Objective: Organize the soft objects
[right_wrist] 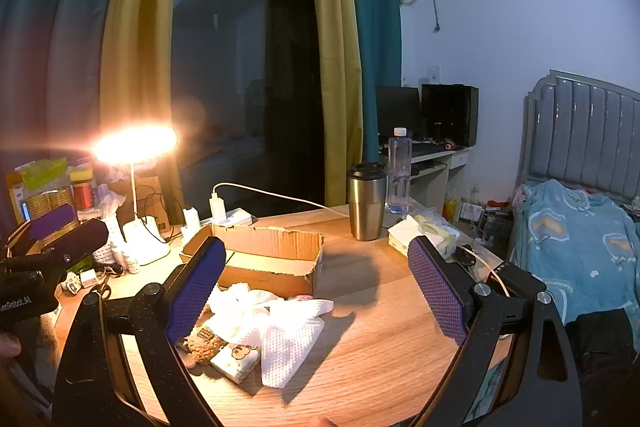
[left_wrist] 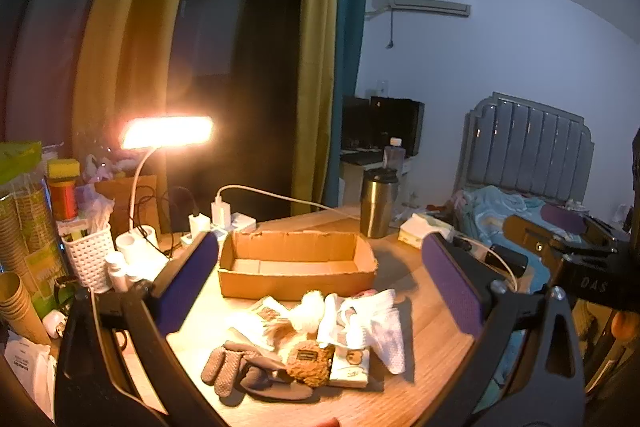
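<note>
1. The box (left_wrist: 296, 263) sits open on the table (left_wrist: 420, 359), its inside bare.
2. Just in front of the box lies a heap of soft things: white cloths (left_wrist: 372, 323), a brown glove (left_wrist: 236, 367), a fuzzy brown piece (left_wrist: 310, 363) and a tissue pack (left_wrist: 352, 367).
3. The left hand-held gripper (left_wrist: 320, 267) hangs above the heap, jaws wide, holding nothing.
4. The right hand-held gripper (right_wrist: 316, 279) hovers right of the box, jaws wide, holding nothing.
5. Behind the box to its right stands a steel cup (right_wrist: 366, 203); a lit lamp (left_wrist: 168, 131) glows behind its left end.
</note>
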`<state>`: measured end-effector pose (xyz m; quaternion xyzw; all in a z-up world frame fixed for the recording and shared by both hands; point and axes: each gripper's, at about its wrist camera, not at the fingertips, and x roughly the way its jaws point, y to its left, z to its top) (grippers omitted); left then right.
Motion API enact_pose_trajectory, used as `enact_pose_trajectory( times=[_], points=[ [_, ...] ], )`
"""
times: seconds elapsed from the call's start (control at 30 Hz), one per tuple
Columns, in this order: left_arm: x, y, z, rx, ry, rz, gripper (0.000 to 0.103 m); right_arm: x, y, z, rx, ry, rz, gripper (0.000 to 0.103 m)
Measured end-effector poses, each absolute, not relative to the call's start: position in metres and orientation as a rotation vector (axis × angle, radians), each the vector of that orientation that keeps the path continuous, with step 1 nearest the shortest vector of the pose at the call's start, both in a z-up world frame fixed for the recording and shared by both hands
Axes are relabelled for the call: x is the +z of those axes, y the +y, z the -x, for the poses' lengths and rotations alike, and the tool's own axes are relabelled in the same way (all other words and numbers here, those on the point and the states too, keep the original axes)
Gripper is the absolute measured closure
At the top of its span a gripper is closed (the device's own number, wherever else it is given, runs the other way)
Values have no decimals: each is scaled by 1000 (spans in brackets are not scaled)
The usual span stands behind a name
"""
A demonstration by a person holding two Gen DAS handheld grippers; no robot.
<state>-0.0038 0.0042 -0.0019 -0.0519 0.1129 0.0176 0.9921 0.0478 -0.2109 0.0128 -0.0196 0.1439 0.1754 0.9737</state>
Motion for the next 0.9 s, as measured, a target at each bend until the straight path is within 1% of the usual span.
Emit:
enact_pose_trajectory(
  times=[0.9],
  points=[
    [5,5,6,32,218,100,1,16,-206,-43,362,294,43,9]
  ],
)
